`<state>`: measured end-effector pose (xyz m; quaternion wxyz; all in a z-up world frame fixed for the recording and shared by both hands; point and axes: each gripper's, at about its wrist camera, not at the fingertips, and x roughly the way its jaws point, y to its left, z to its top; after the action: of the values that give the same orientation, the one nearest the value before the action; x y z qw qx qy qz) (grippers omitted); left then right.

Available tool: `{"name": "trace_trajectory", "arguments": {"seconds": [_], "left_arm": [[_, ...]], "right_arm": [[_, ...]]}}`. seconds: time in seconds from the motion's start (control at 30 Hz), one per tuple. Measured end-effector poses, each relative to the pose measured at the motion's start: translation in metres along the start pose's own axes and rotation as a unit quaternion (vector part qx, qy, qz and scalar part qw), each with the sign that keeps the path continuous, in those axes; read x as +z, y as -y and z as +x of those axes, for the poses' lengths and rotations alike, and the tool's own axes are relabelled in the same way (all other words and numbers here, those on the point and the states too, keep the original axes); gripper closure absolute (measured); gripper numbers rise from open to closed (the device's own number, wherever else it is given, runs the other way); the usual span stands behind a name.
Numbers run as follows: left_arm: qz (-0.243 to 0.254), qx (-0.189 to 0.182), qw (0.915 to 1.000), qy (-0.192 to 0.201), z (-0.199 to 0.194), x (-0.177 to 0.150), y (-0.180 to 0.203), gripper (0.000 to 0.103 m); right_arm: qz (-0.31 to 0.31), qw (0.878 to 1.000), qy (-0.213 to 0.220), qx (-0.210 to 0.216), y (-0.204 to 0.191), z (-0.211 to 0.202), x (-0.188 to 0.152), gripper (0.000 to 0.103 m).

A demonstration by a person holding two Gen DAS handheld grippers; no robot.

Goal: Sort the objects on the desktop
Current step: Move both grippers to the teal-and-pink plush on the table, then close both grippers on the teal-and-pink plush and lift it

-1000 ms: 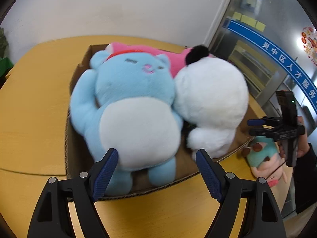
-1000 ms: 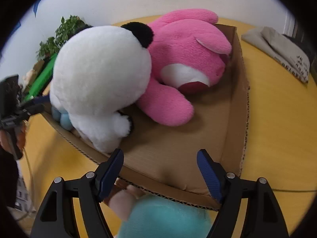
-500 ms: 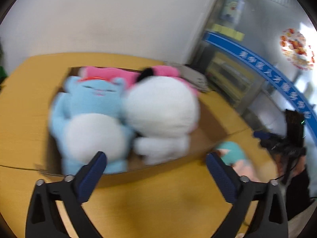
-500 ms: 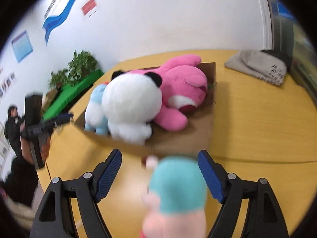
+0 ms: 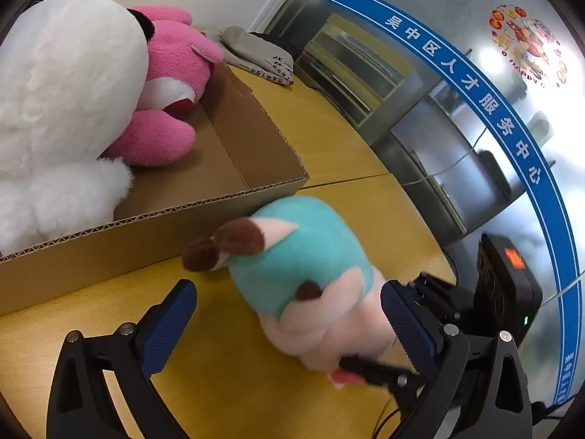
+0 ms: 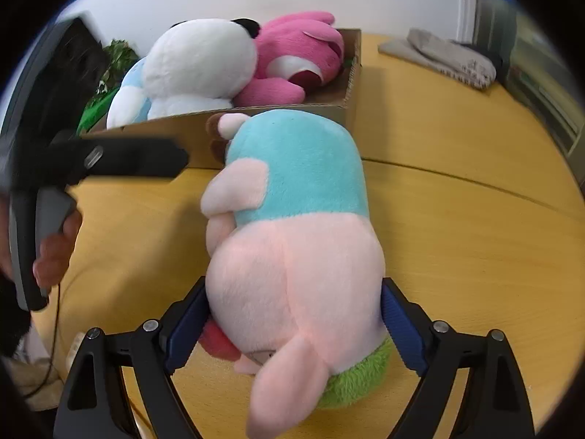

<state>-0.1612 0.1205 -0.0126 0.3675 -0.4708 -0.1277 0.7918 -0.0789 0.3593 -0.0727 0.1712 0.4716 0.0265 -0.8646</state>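
A teal and pink plush doll (image 5: 303, 267) (image 6: 292, 219) lies on the yellow table, just outside the near corner of the cardboard box (image 5: 256, 139) (image 6: 353, 73). My left gripper (image 5: 289, 323) is open, its blue pads either side of the doll's teal end and apart from it. My right gripper (image 6: 294, 329) straddles the doll's pink end. Its jaws are opening, and the pads sit close against the plush without visibly squeezing it. One of the left gripper's fingers (image 6: 135, 157) reaches in from the left. The right gripper's fingers (image 5: 369, 367) show under the doll's pink end.
The box holds a white plush (image 5: 65, 91) (image 6: 201, 62), a pink plush (image 5: 172, 66) (image 6: 303, 55) and a blue one (image 6: 128, 98). A folded grey cloth (image 5: 256, 55) (image 6: 449, 58) lies on the far table. A person's hand (image 6: 55, 248) grips the left handle. Green plants (image 6: 117, 51) stand behind.
The left view has swung right, from the toys in the box to the teal doll, and its jaws widened. The right gripper drew back from the box and now straddles the doll.
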Motion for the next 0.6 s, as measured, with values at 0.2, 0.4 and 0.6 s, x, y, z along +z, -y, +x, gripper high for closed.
{"name": "trace_trajectory", "arguments": {"seconds": [0.2, 0.4, 0.6], "left_arm": [[-0.007, 0.034, 0.9994, -0.003, -0.001, -0.012, -0.002, 0.001], [-0.031, 0.056, 0.9979, 0.006, -0.018, -0.034, -0.013, 0.001], [-0.065, 0.093, 0.9923, 0.05, -0.051, -0.053, -0.023, 0.001]], "right_arm": [[-0.028, 0.998, 0.009, 0.055, -0.03, -0.009, -0.026, 0.015], [-0.038, 0.998, 0.003, 0.055, -0.052, -0.026, -0.037, 0.015], [-0.039, 0.996, 0.025, 0.081, -0.055, -0.049, -0.035, 0.015]]}}
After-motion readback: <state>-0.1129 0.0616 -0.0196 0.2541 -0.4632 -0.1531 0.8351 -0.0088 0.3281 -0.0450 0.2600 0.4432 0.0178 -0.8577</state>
